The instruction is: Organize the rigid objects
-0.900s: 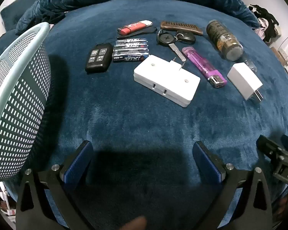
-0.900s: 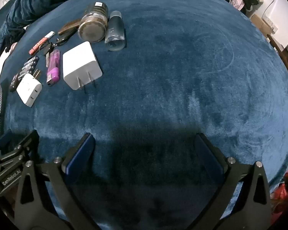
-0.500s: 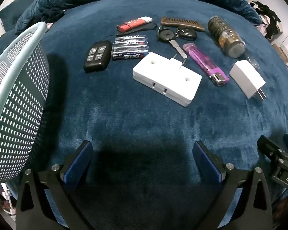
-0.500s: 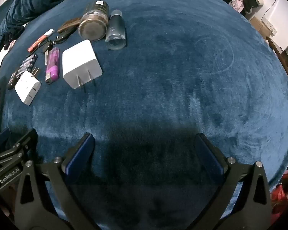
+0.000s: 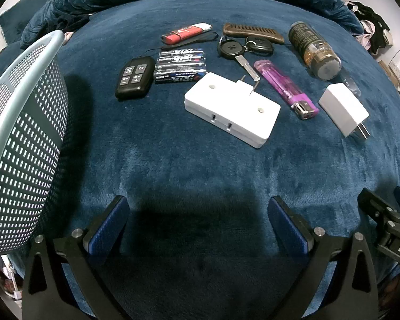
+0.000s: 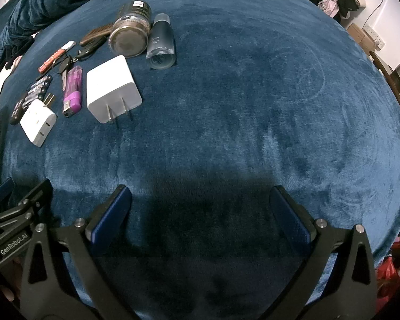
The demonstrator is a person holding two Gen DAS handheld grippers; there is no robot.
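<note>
Surface: a dark blue plush blanket [image 5: 200, 165] carries all items. A pale perforated basket [image 5: 21, 138] stands at the blanket's left edge.

Left gripper [image 5: 197, 226]: tilted downward toward the near part of the blanket, jaws fully apart, nothing between the blue pads [image 5: 106, 226]. It hovers short of the item group, touching none of it.

Item group, far half of the blanket, left to right:
- black remote fob [image 5: 134, 76], just beside the batteries [image 5: 180, 65];
- red USB stick [image 5: 186, 32], behind the batteries;
- white plug adapter [image 5: 232, 109], nearest the left gripper, prongs pointing away;
- car key [image 5: 234, 50] and a brown comb [image 5: 253, 32] behind it;
- purple lighter [image 5: 285, 88];
- amber jar [image 5: 313, 49], lying on its side;
- white charger [image 5: 344, 108], prongs toward the near edge;
- a clear bottle [image 6: 161, 41], lying against the jar.

Right gripper [image 6: 200, 221]: pitched steeply down over a bare stretch of blanket toward the right edge, jaws fully apart, empty, well apart from the items.
</note>
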